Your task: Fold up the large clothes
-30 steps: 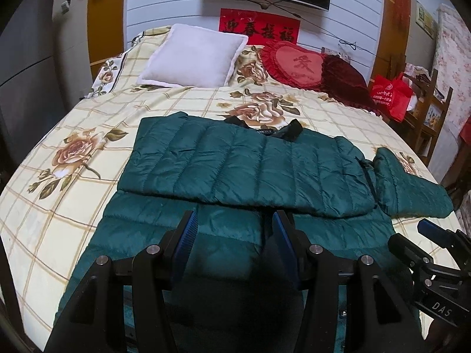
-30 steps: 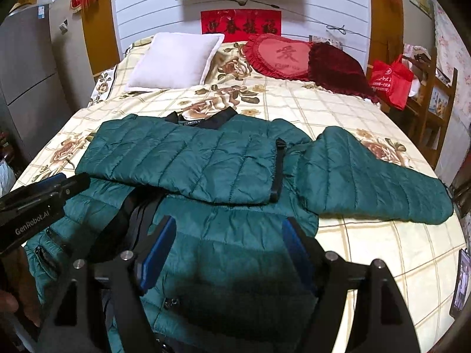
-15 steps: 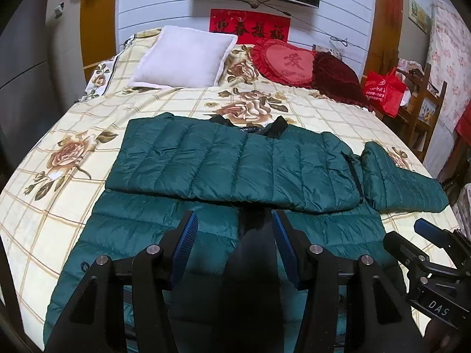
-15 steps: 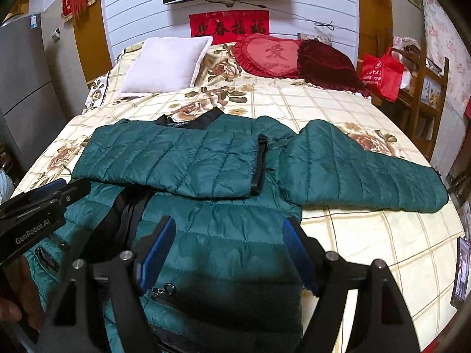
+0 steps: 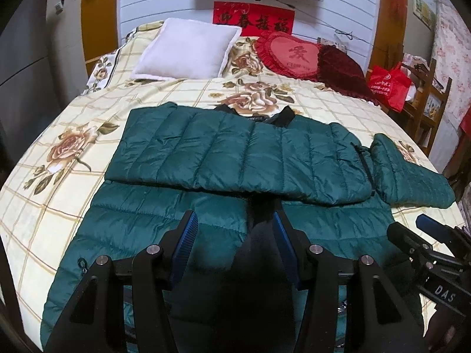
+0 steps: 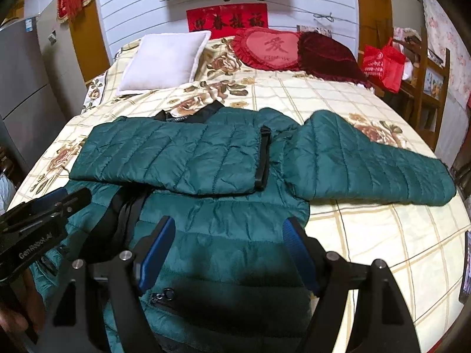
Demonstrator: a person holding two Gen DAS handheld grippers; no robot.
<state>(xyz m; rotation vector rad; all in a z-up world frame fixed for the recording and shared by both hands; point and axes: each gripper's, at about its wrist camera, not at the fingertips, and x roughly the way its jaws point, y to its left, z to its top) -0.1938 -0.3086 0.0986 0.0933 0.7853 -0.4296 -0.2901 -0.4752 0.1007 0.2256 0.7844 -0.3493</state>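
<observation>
Your green quilted jacket lies on the floral bedspread, left sleeve folded across the chest; its hem is cut off at 6 o'clock. Your left gripper and right gripper stand open, empty, above it.

Left gripper: angled downward, jaws parted, nothing pressed between the blue pads. Right gripper: just beside it, angled downward, jaws wider, empty.

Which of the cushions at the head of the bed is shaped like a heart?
The bright red cushion between the square white pillow and the dark maroon cushion; it has a frilled edge.
</observation>
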